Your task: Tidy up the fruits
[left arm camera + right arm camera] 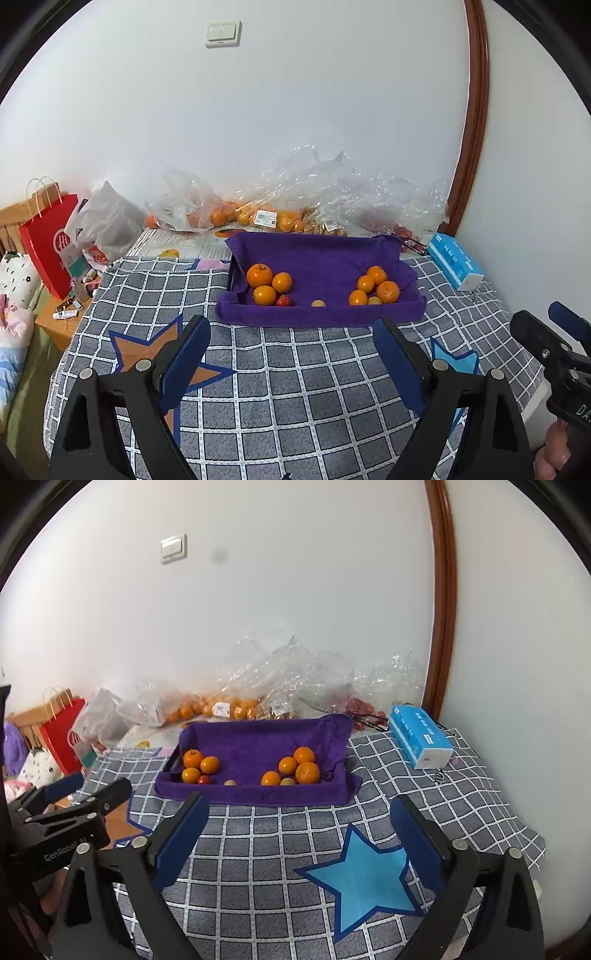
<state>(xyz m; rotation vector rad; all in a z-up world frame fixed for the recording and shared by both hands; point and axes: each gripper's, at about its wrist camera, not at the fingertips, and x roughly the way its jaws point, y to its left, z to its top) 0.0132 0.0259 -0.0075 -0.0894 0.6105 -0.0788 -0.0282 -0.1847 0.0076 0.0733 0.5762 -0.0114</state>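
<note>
A tray lined with a purple towel sits on the checked cloth. At its left end lie three oranges and a small red fruit. At its right end lie several oranges and a small yellow fruit. Another small yellow fruit lies alone at the front middle. My left gripper is open and empty, short of the tray. My right gripper is open and empty, also short of the tray.
Clear plastic bags with more oranges and red fruit lie against the wall behind the tray. A blue tissue pack lies at the right. A red paper bag stands at the left, beside the bed edge.
</note>
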